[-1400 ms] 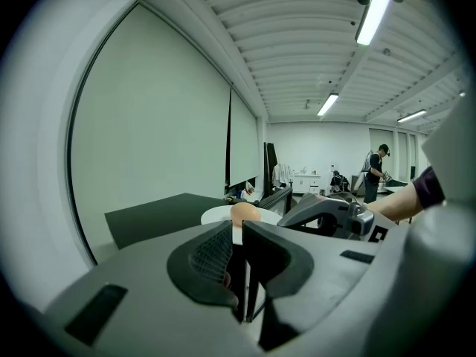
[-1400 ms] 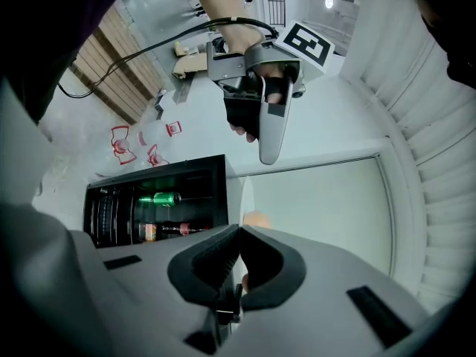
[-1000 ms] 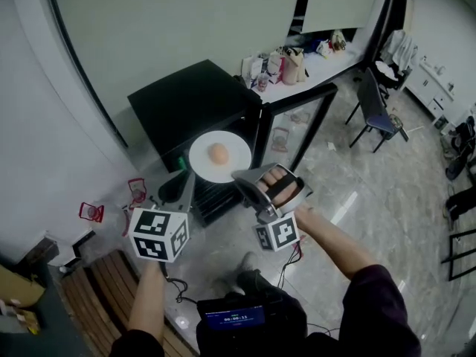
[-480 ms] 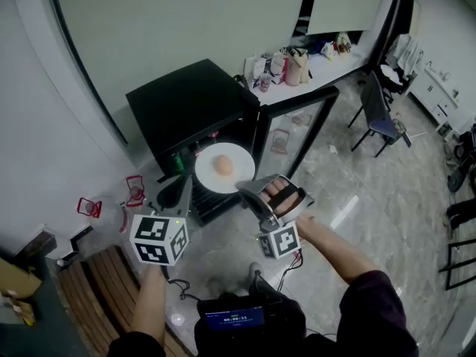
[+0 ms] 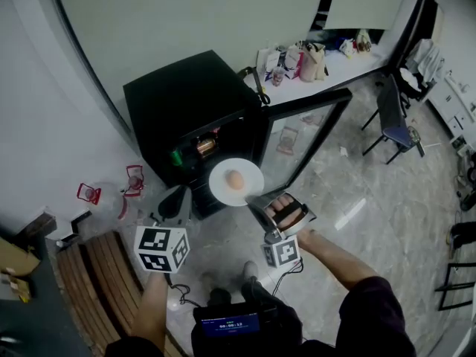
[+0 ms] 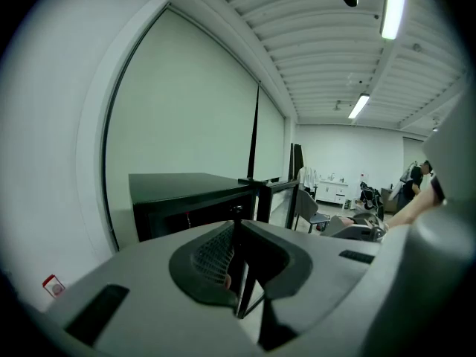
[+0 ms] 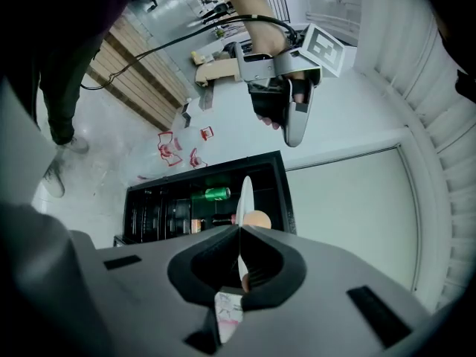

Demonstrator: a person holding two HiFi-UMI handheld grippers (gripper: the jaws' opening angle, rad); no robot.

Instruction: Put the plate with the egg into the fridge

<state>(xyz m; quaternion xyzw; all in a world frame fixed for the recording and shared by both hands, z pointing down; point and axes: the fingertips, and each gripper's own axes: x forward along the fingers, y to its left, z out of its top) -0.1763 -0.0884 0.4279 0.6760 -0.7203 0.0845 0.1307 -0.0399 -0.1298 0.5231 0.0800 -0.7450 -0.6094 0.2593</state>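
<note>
**Plate at the open fridge, not yet shelved**

I hold the round white plate [image 5: 249,173] in the right gripper [image 5: 254,198], whose fingers are clamped on its near rim. The brown egg [image 5: 233,178] sits near the plate's centre. The plate hangs in the air just in front of the low black fridge [image 5: 178,103], whose glass door [image 5: 312,121] stands swung wide. The left gripper [image 5: 177,199] hovers to the plate's left, its fingers closed together on nothing. Inside the fridge, a green can [image 7: 216,193] lies on a shelf. Done, as I judge it: the door is open and the plate is lifted and brought up to the opening. Left to do: pass the plate inside, set it level on a shelf, release it and withdraw.
</note>
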